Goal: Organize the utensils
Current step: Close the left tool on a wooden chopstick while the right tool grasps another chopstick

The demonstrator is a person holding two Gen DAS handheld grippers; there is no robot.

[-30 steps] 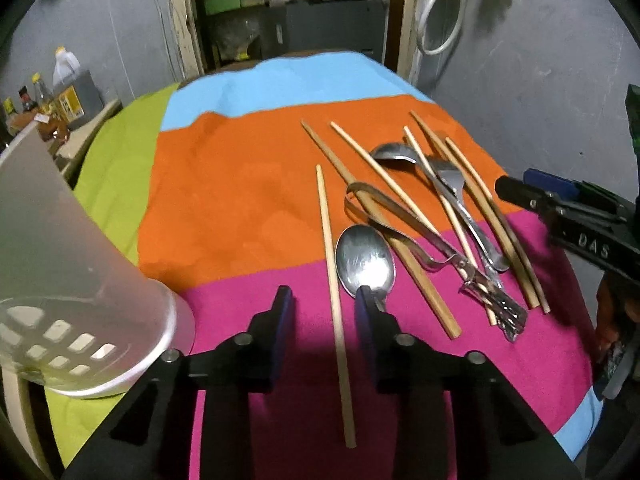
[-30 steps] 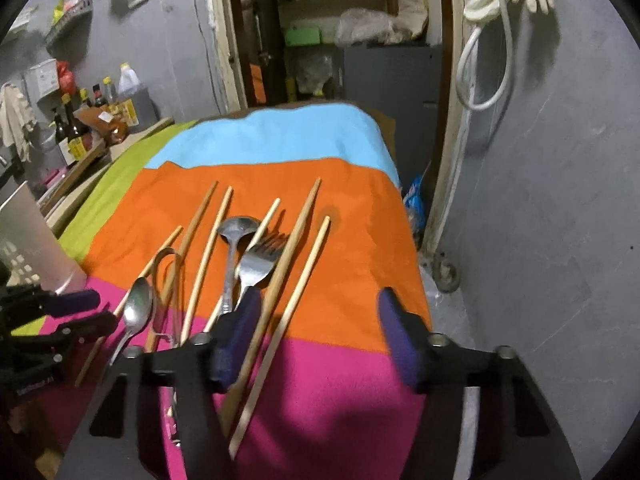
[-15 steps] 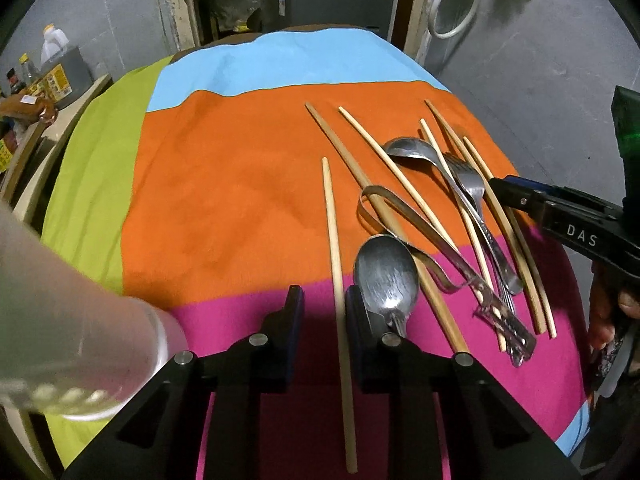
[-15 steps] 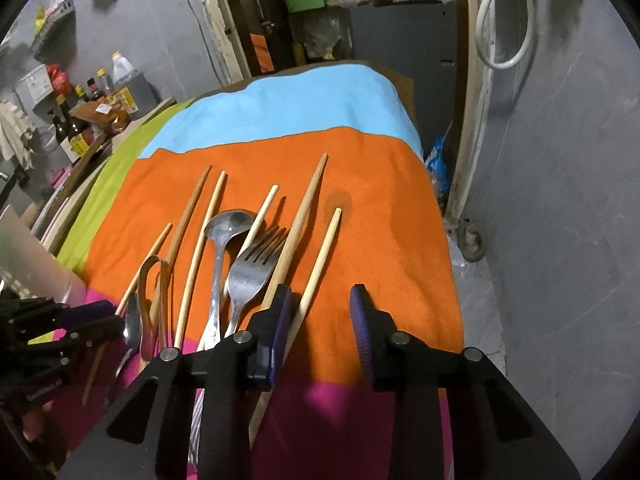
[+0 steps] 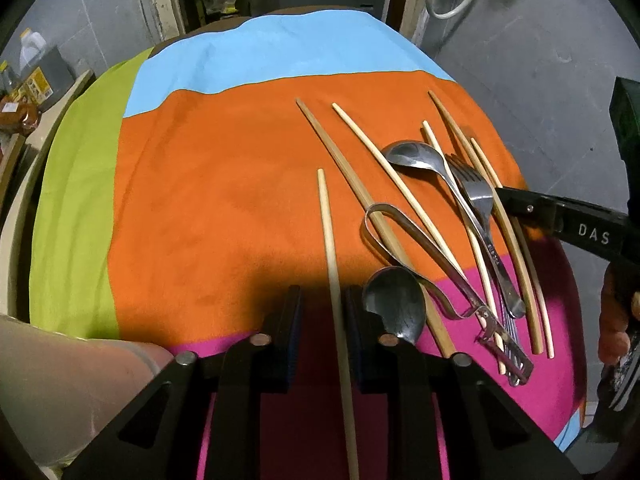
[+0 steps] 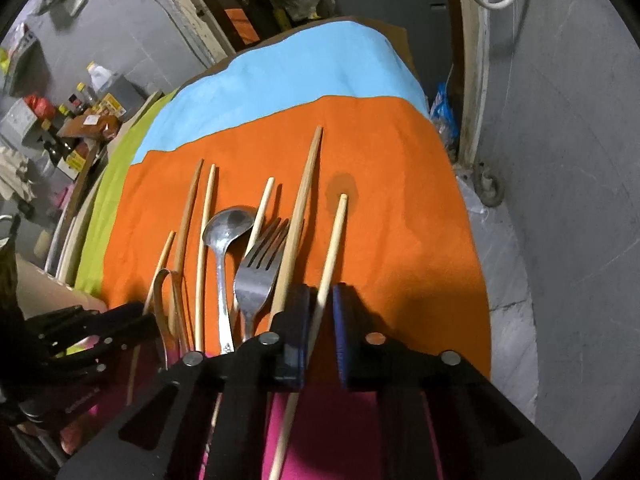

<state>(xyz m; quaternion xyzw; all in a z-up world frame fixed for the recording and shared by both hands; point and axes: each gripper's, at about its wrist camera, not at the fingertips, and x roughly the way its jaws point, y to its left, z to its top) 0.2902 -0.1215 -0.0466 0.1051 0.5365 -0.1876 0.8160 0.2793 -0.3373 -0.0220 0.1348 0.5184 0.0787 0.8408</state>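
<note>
Several wooden chopsticks, two spoons, a fork [image 5: 478, 196] and metal tongs [image 5: 424, 248] lie on a striped cloth. My left gripper [image 5: 320, 312] straddles the leftmost chopstick [image 5: 330, 240], with a gap on both sides; a spoon [image 5: 394, 306] lies just right of its right finger. My right gripper [image 6: 319, 312] straddles the rightmost chopstick [image 6: 332, 248], its jaws narrowed close around it; contact is unclear. The fork [image 6: 256, 276] and a ladle-like spoon [image 6: 226, 228] lie to its left. The right gripper also shows in the left wrist view [image 5: 560, 220].
A translucent white plastic holder [image 5: 60, 384] stands at the cloth's near left. The cloth [image 5: 220, 200] has green, blue, orange and magenta bands and drops off at the right to a grey floor [image 6: 560, 160]. Bottles and boxes [image 6: 76, 120] sit on a shelf far left.
Both grippers have moved forward and down over the utensils. Both pairs of jaws have narrowed, the left around the leftmost chopstick, the right around the rightmost one.
</note>
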